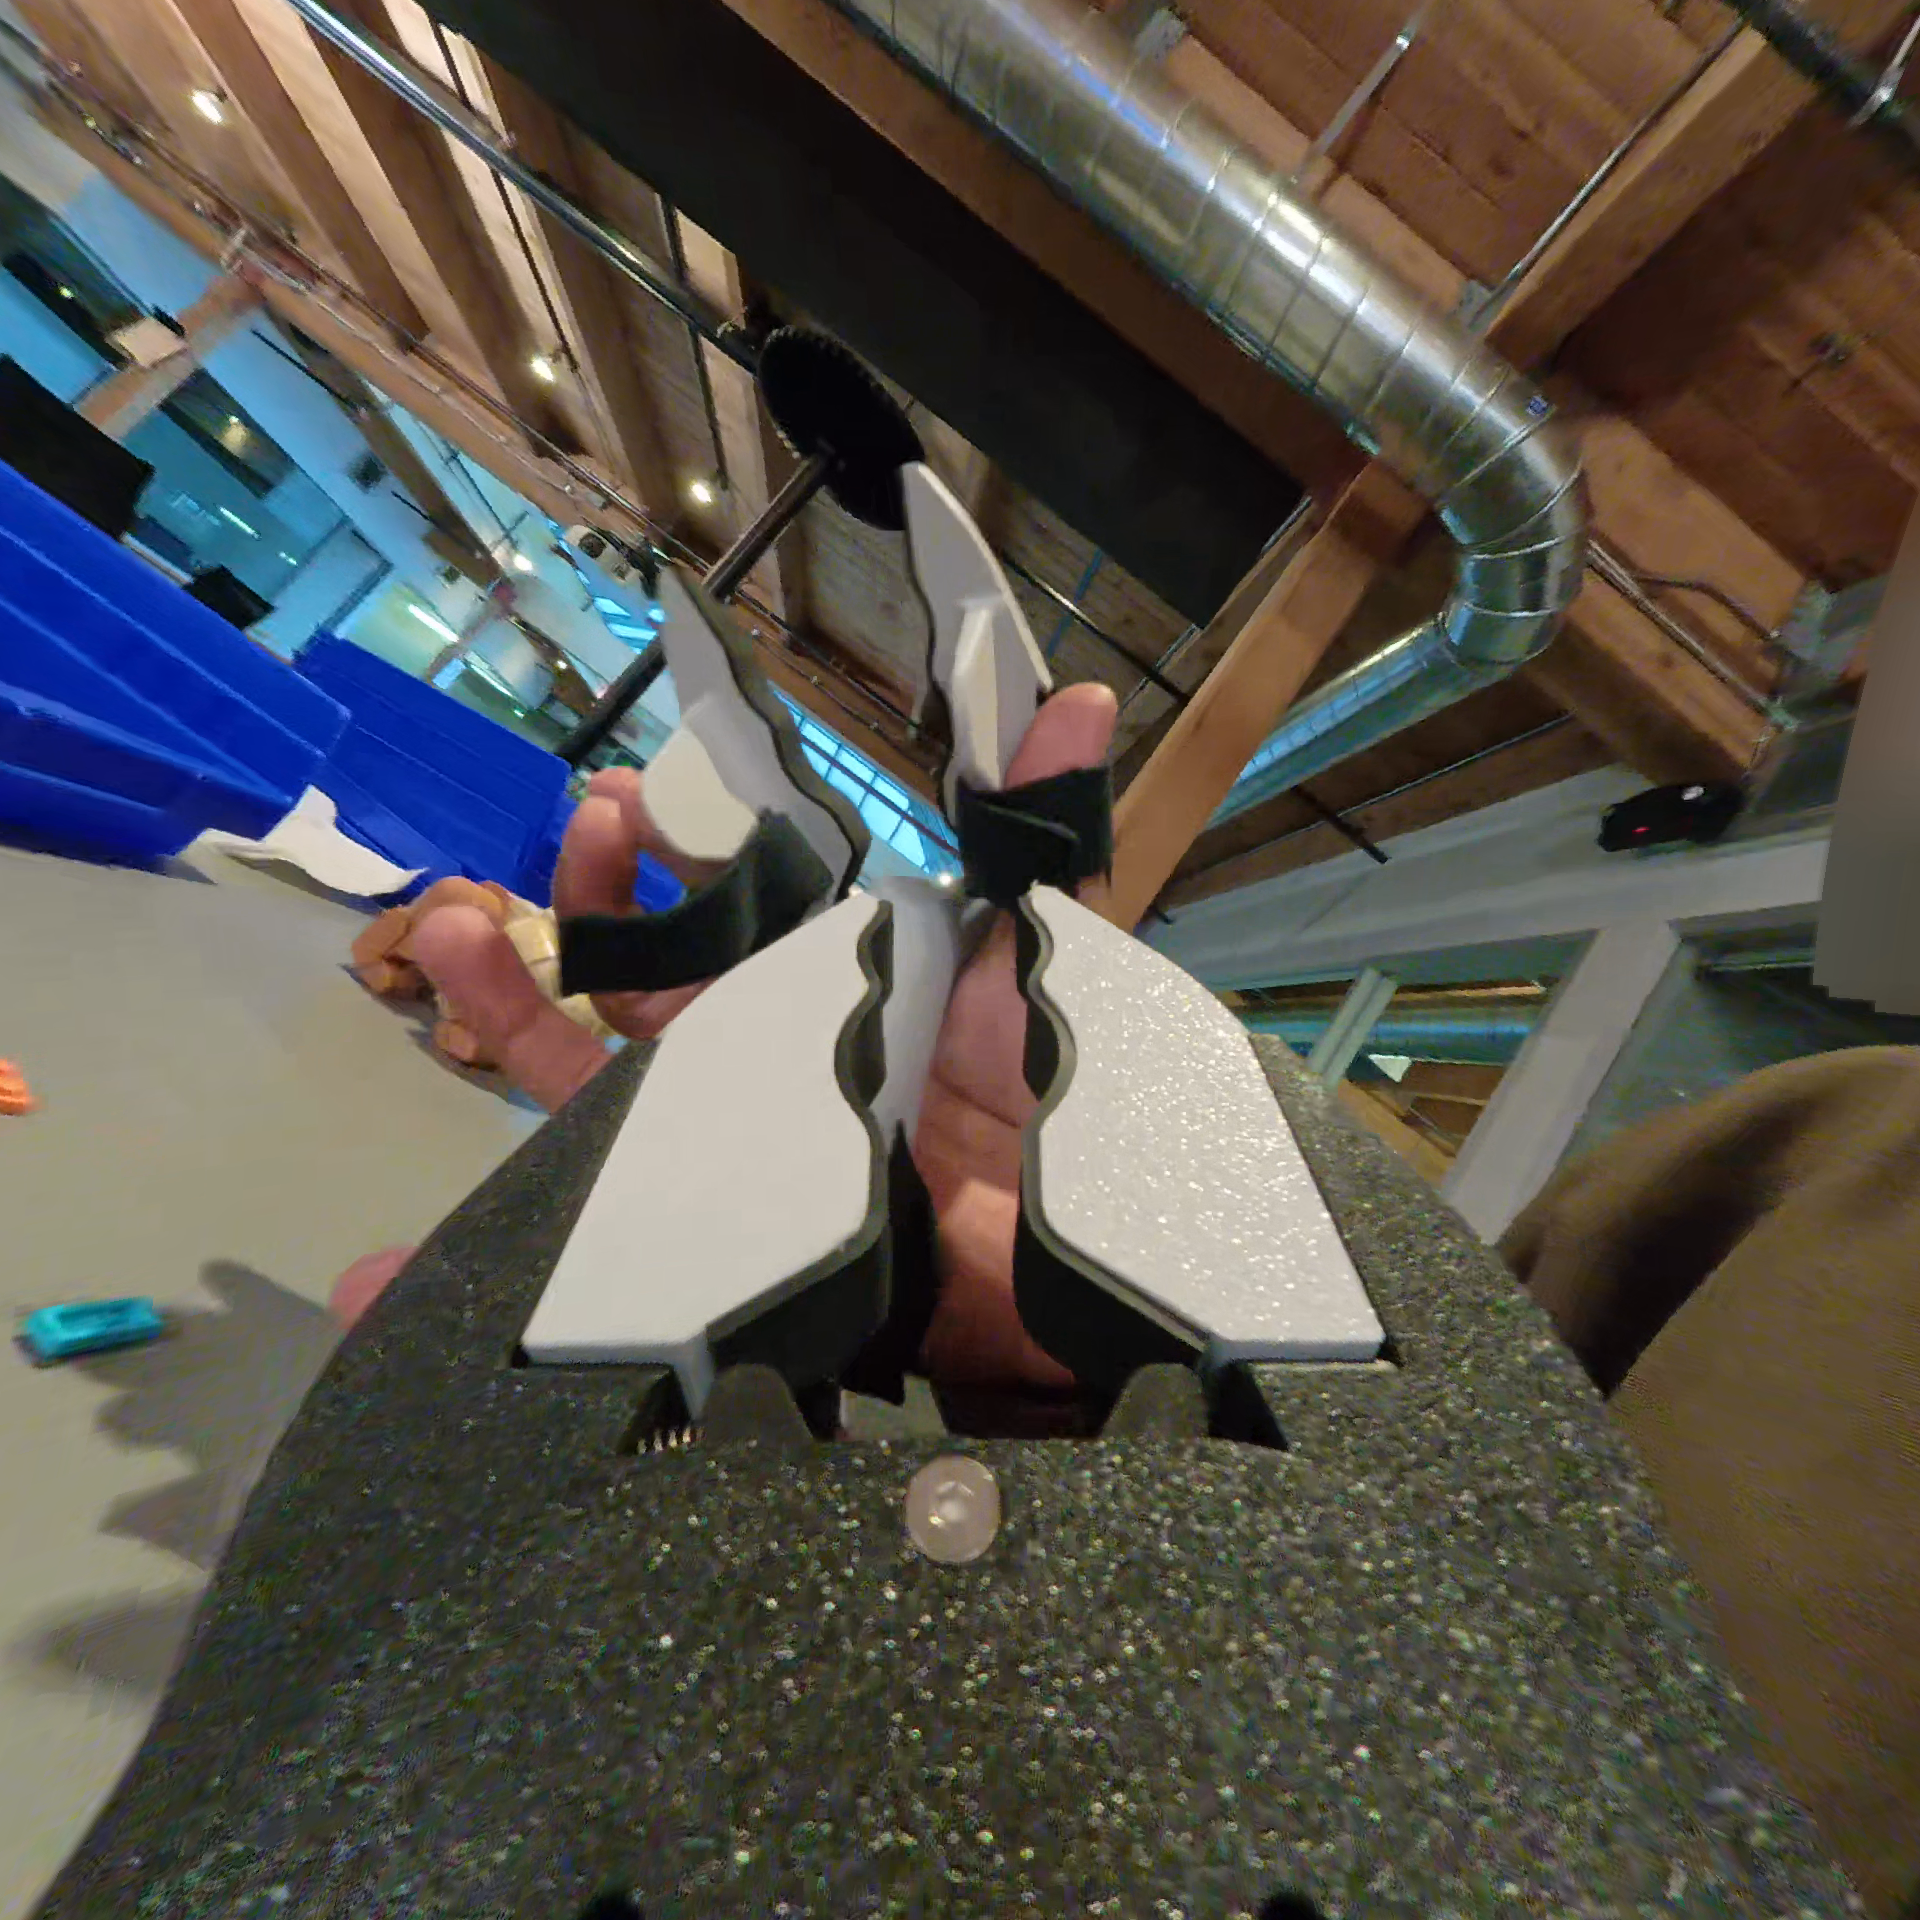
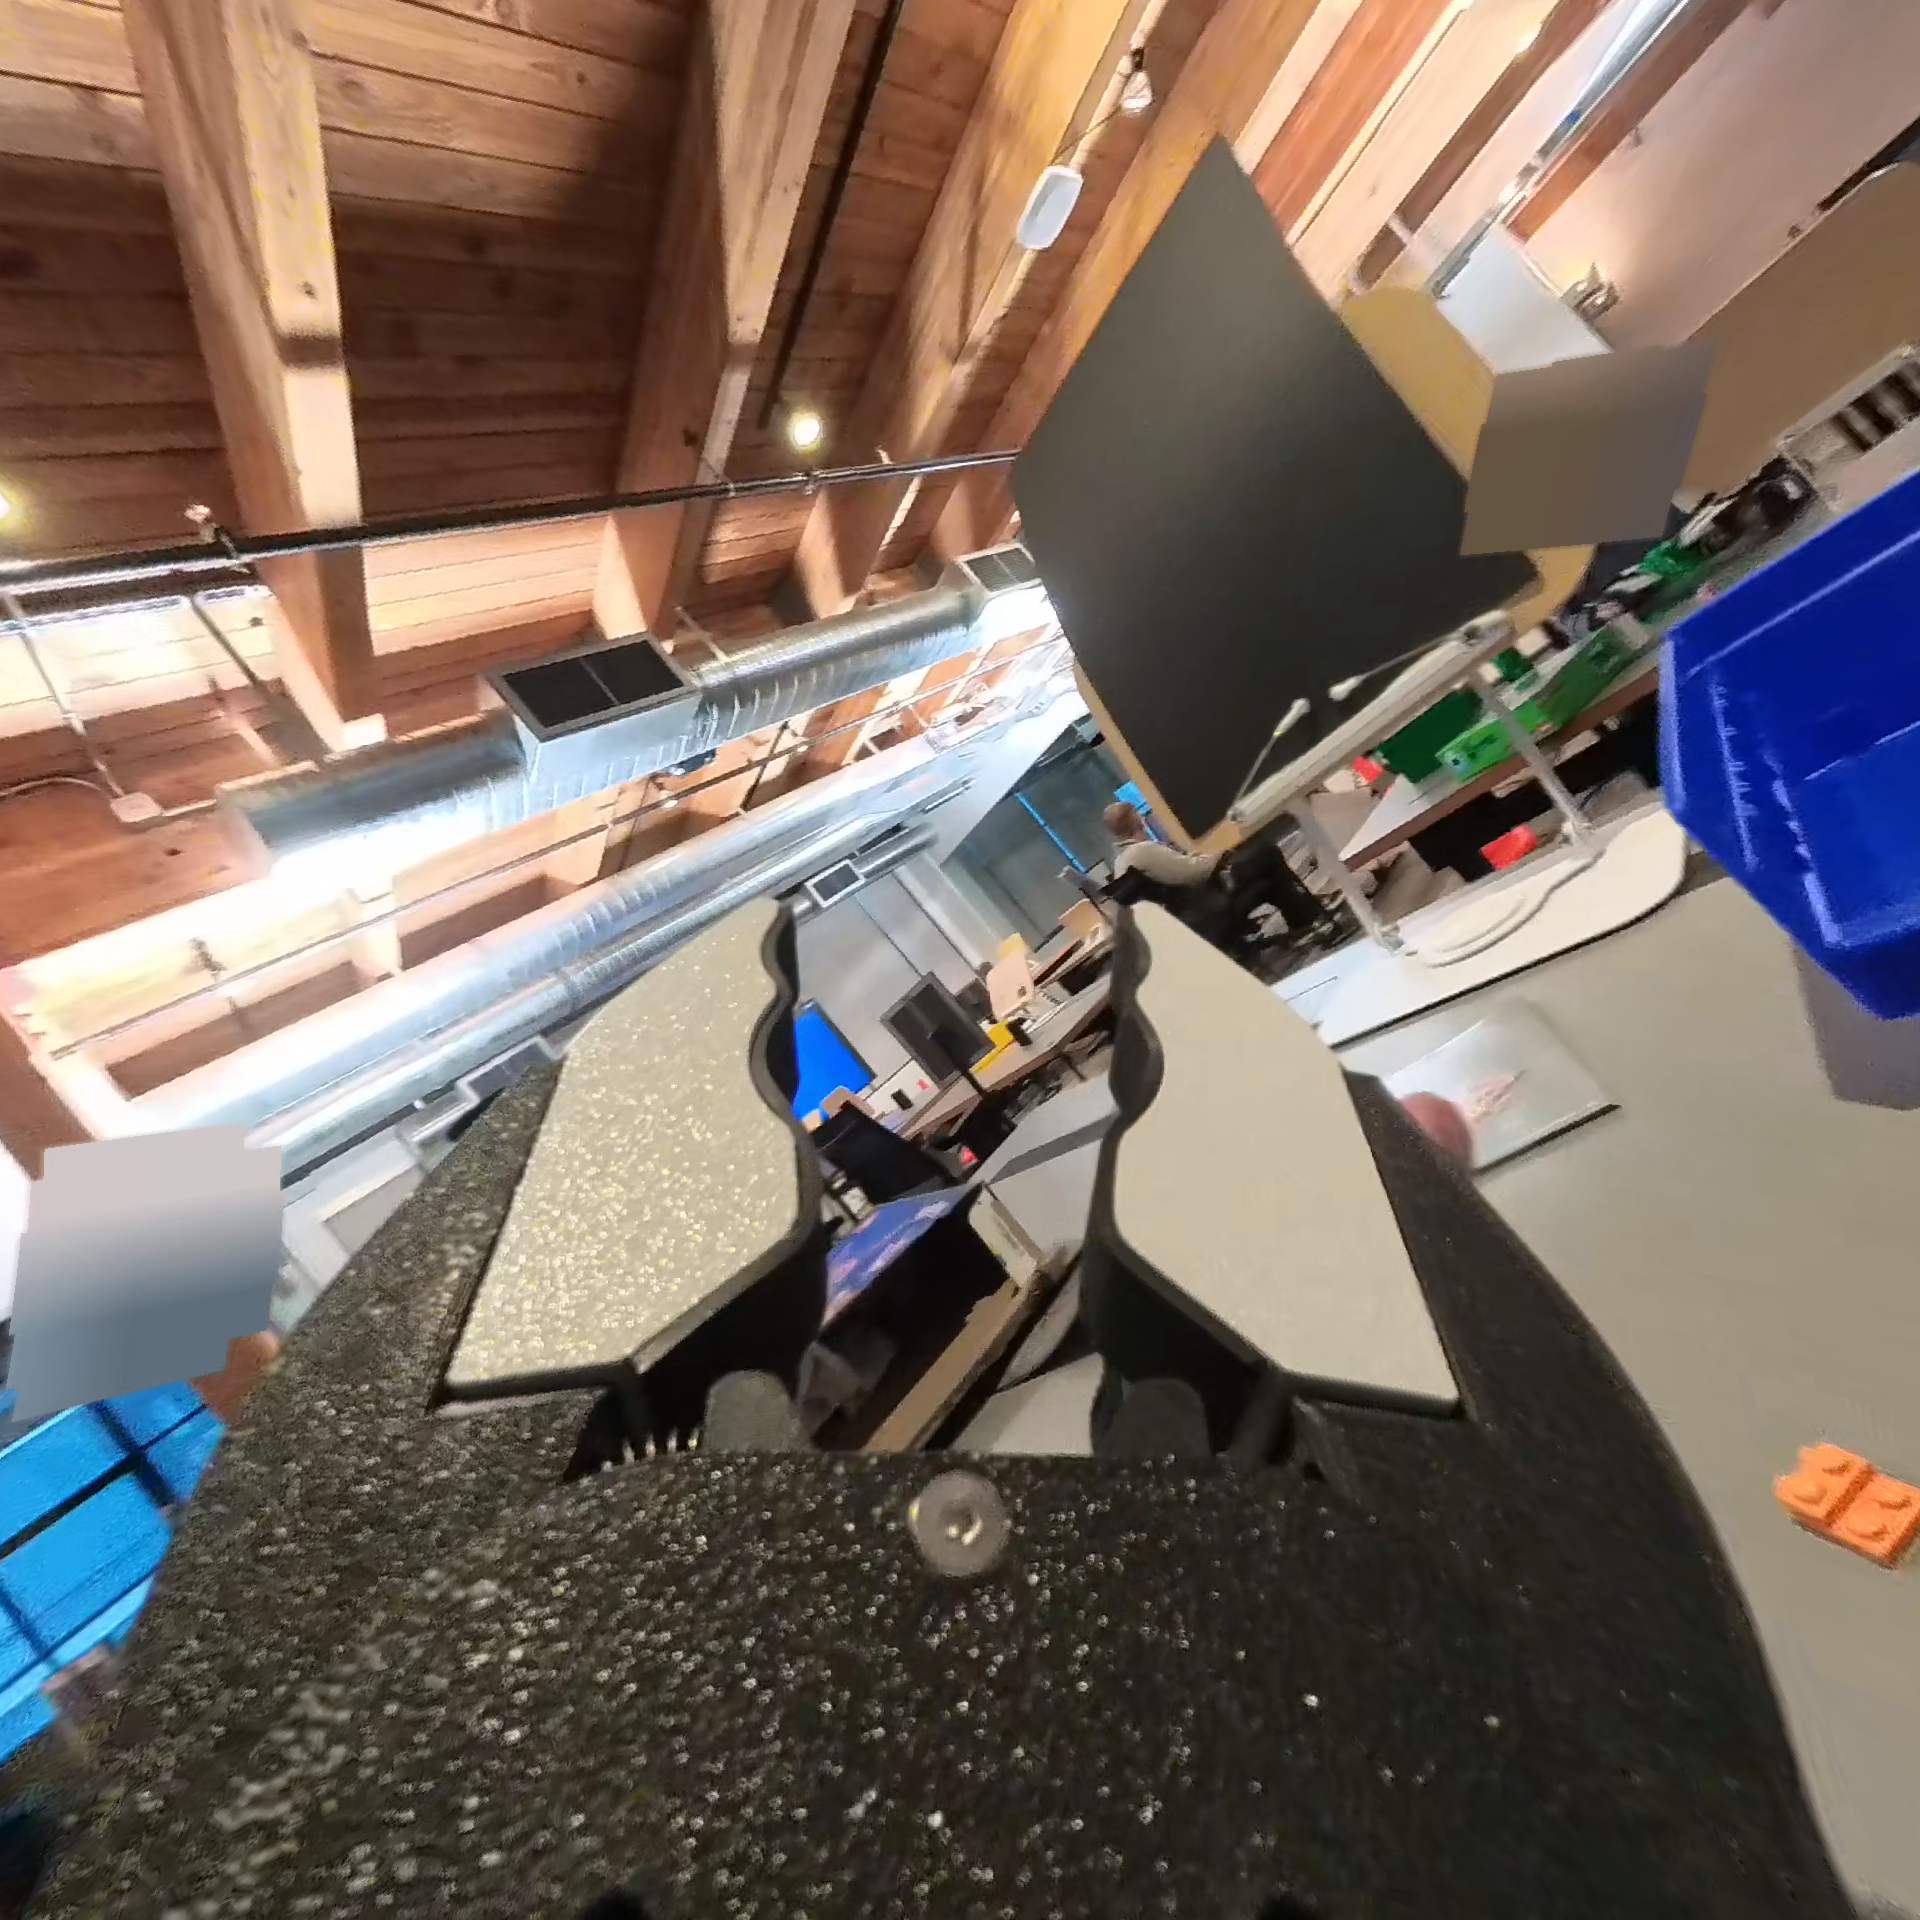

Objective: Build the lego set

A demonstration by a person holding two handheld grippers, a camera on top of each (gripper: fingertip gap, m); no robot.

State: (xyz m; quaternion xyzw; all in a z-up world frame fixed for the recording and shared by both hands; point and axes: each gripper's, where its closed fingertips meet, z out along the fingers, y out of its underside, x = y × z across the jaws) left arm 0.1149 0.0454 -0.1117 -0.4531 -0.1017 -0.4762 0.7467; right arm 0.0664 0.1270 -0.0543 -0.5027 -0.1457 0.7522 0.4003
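From the left wrist view I see the left gripper [image 1: 956, 914] tipped up toward the ceiling. Its fingers are drawn close but not touching, and they clamp nothing. Through the slim gap between them shows a hand [image 1: 966, 1101] with two white blades [image 1: 966, 613] strapped on by black bands. A black gear wheel [image 1: 831, 426] on a dark axle sits up at the blade tips, though I cannot tell how firmly it is pinched there.

Only this view gives me that hand and gear. It also shows a tan lego build [image 1: 457, 966] on the grey worktop [image 1: 208, 1143] behind the hand. A teal piece [image 1: 88, 1330] lies nearer on the left, and a scrap of orange sits at the frame edge. Blue bins [image 1: 156, 675] stand along the far side, and a brown sleeve [image 1: 1714, 1351] fills the lower right.

The right wrist view shows none of that. The right gripper [image 2: 956, 935] has its fingers spread wide and released, with only the room visible between them. What it adds is an orange brick [image 2: 1849, 1501] lying on the worktop at the right and a booklet [image 2: 1496, 1101] flat farther back. One blue bin [image 2: 1808, 790] stands close by, and a seated person is far off.
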